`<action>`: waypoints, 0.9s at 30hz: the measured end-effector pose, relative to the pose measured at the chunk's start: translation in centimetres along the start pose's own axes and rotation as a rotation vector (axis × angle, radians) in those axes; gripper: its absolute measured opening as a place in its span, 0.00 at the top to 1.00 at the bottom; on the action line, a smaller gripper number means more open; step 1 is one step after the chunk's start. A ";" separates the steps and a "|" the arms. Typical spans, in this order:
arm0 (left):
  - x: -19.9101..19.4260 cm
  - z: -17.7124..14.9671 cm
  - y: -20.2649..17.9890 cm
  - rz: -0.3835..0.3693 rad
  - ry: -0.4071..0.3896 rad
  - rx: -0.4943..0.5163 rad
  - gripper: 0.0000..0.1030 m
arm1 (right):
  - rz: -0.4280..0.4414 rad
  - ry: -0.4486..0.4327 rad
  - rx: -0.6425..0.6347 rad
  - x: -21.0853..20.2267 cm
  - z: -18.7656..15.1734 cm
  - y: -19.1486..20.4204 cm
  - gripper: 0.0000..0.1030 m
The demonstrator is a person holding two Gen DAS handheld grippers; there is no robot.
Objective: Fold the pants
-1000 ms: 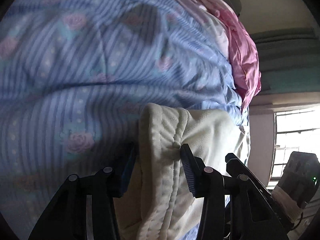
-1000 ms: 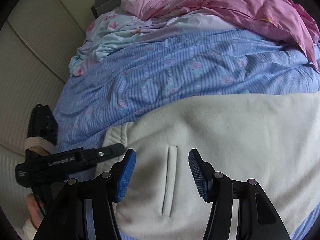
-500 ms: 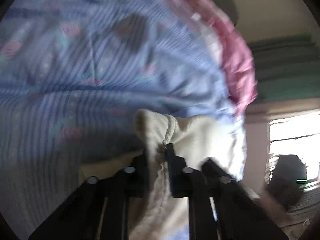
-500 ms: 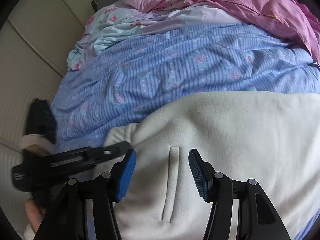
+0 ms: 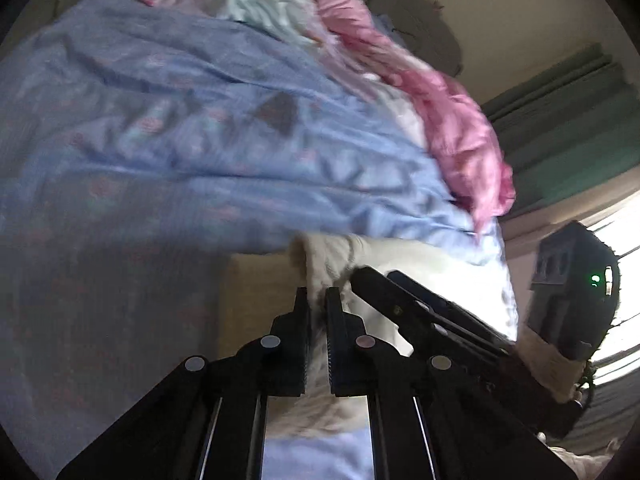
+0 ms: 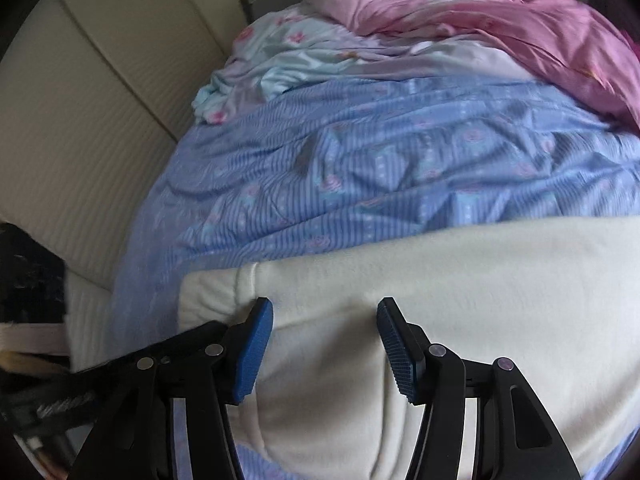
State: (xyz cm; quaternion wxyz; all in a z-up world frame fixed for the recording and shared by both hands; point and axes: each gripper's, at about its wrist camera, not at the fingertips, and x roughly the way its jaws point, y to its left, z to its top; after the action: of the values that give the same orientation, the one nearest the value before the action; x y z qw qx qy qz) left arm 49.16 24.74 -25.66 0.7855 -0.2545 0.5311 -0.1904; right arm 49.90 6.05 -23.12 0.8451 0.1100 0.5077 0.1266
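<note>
A bed covered by a blue striped floral sheet point(image 6: 400, 168) carries the cream knitted pants point(image 6: 480, 300), beside a bright window point(image 5: 616, 240). Left tool point(image 5: 318, 300), apart 1 second ago, now clamps the pants' cuff; right tool point(image 6: 324, 328) stays apart above them.

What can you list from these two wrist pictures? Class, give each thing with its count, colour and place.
pants: one pair, cream, lying on the bed nearest the cameras
striped sheet: one, blue with pink roses, covering the bed under the pants
pale floral bedding: one heap, light blue and lilac, far end of the bed
pink quilt: one, pink, bunched at the far right
wall panels: cream, left of the bed
window: one, bright, right edge of left view
left hand-held gripper: one, black, shut on the pants' edge
right hand-held gripper: one, black with blue pads, open above the pants
</note>
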 end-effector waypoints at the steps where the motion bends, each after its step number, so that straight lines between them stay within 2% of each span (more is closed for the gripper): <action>1: 0.4 0.4 0.6 0.007 0.008 -0.005 0.93 | -0.006 0.013 -0.017 0.9 0.0 0.3 0.45; 2: 0.7 0.8 1.3 0.048 0.007 -0.011 0.99 | -0.004 0.039 -0.025 1.9 0.0 0.5 0.45; 3: 0.8 1.4 2.3 0.114 -0.010 -0.016 0.99 | -0.002 0.059 -0.028 2.6 0.0 0.5 0.45; 4: 0.6 1.7 3.1 0.133 -0.022 -0.021 0.99 | -0.004 0.085 -0.029 3.7 0.0 0.5 0.45; 7: -0.5 2.6 5.4 0.113 -0.027 -0.093 0.99 | -0.020 0.121 -0.023 5.3 -0.3 0.3 0.45; 9: -1.6 2.3 5.3 0.108 -0.036 -0.083 0.99 | -0.020 0.125 -0.020 5.8 -0.3 0.2 0.45; 10: -2.0 1.6 4.6 0.121 -0.021 -0.038 0.98 | -0.018 0.121 -0.022 5.8 -0.3 0.2 0.45; 13: -1.8 -0.9 1.2 0.224 0.037 0.130 0.96 | -0.014 0.115 -0.019 5.1 -0.4 0.2 0.45; 15: -1.7 -3.2 -1.0 0.246 0.080 0.213 0.95 | 0.003 0.078 -0.037 3.0 -0.7 0.3 0.45; 18: -2.0 -7.1 -4.5 0.209 0.105 0.296 0.77 | -0.020 -0.002 -0.101 -1.5 -2.6 -0.2 0.45; 20: -2.0 -9.8 -6.7 0.185 0.112 0.328 0.70 | -0.028 -0.025 -0.124 -4.5 -4.3 -1.3 0.45; 21: -2.2 -11.0 -7.5 0.180 0.109 0.340 0.65 | -0.038 -0.024 -0.136 -6.1 -5.5 -2.1 0.45; 24: -1.7 -14.2 -10.4 0.166 0.119 0.361 0.59 | -0.065 0.011 -0.140 -10.0 -8.8 -4.9 0.45; 27: -0.1 -16.8 -12.5 0.158 0.163 0.335 0.57 | -0.082 0.051 -0.100 -12.9 -12.1 -8.3 0.45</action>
State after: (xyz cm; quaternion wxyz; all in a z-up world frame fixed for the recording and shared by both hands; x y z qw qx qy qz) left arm 33.09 11.50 -23.19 0.7837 -0.0615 0.5721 -0.2339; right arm 34.19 -5.31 -20.55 0.8407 0.0434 0.5262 0.1201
